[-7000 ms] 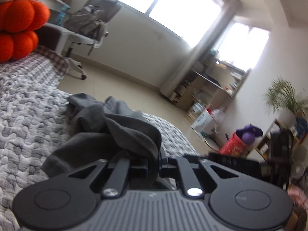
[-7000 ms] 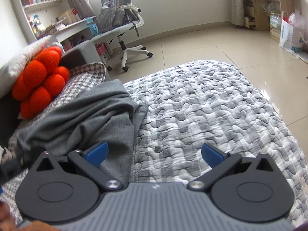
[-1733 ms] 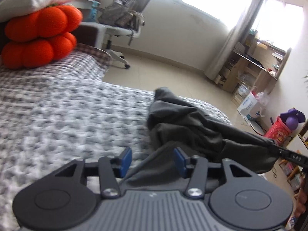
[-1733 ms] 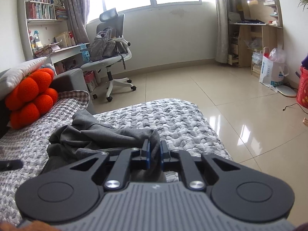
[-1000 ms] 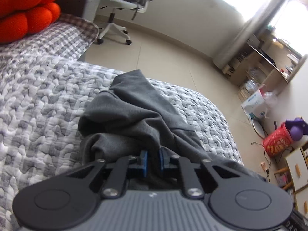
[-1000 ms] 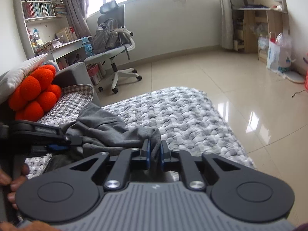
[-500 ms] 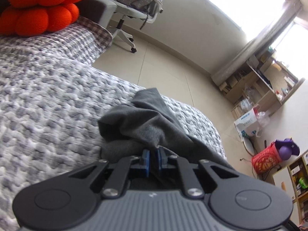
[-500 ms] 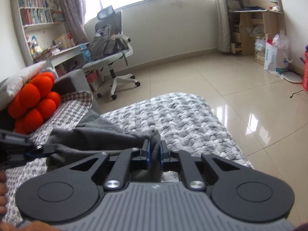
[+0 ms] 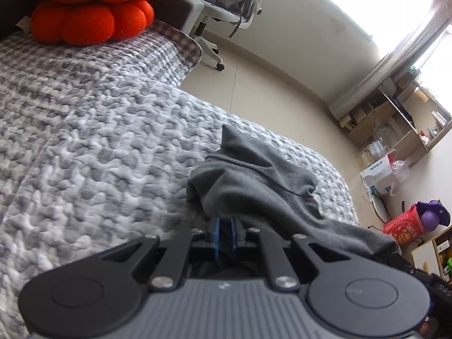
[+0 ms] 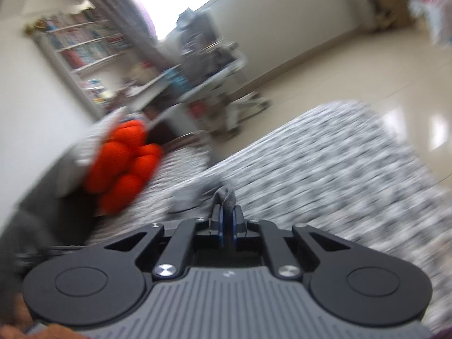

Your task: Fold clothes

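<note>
Garment: my dark grey knit piece of clothing [image 9: 254, 180] lay bunched on the grey-and-white quilted bed cover [image 9: 93, 152], near the cover's edge towards the tiled floor, with one pointed corner sticking up on its far side.
Left gripper: I held the left gripper [image 9: 225, 233] pinched tight on the near hem of the grey garment; its blue pads were almost together with cloth caught between them, and the fabric draped over the fingertips.
Right gripper: my right gripper [image 10: 226, 220] was likewise clamped narrow on a small fold of the grey garment [image 10: 226, 196], which poked up just beyond the blue pads. That view was smeared with blur, so I could not make out the rest of the cloth clearly.
Cloth span: from the left wrist view, a taut strip of the garment ran away from the bunch to the right, off the bed cover's edge.
Cushion: an orange knotted-ball cushion [image 9: 96, 2] sat at the far end of the bed cover, well apart from the garment.
Chair: a white swivel office chair [image 9: 226, 8] stood on the floor beyond the bed cover, past the cushion.
</note>
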A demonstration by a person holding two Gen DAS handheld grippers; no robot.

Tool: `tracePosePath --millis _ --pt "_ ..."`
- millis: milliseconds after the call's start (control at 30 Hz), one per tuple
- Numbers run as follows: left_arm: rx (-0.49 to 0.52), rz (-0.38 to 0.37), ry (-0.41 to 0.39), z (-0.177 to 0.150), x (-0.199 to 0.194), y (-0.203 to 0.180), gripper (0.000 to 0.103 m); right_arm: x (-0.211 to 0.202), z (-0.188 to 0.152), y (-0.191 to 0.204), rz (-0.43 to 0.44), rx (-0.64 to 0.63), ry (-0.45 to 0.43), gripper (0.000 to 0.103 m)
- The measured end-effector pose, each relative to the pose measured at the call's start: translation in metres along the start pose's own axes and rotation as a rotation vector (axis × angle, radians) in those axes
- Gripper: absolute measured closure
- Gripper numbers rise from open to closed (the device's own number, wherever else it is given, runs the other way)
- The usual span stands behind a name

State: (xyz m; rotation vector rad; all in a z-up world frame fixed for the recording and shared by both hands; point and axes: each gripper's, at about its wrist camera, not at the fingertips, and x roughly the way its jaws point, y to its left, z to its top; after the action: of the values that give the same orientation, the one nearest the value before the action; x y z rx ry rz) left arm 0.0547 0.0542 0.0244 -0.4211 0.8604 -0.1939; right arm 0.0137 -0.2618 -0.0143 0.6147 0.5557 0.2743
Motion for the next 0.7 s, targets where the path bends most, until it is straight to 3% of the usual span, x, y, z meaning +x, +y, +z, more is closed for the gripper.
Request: tracePosePath --millis 100,167,233,333,433,633,700 --pt "0.023 -0.006 0.000 0.002 -0.008 0.001 0.092 0.011 -0.008 0.017 0.081 -0.001 0.068 0.096" --pt "0.061 -0.016 0.000 0.005 -0.014 -0.006 0.081 0.021 -0.014 0.027 0.113 -0.008 0.124 0.096" --pt "0.110 -0.035 -0.003 0.006 -0.020 -0.016 0.056 0.029 -0.021 0.037 0.148 -0.015 0.182 0.096" --pt "0.174 -0.085 0.011 0.006 -0.021 -0.035 0.044 0.038 -0.033 0.051 0.191 -0.041 0.256 0.096" --pt "0.201 -0.119 0.060 0.006 -0.006 -0.049 0.039 0.041 -0.043 0.063 0.218 -0.073 0.302 0.096" --pt "0.242 -0.155 0.162 0.005 0.033 -0.072 0.038 0.046 -0.050 0.071 0.268 -0.088 0.352 0.096" --pt "0.253 -0.156 0.160 0.003 0.042 -0.079 0.040 0.046 -0.051 0.071 0.267 -0.091 0.356 0.096"
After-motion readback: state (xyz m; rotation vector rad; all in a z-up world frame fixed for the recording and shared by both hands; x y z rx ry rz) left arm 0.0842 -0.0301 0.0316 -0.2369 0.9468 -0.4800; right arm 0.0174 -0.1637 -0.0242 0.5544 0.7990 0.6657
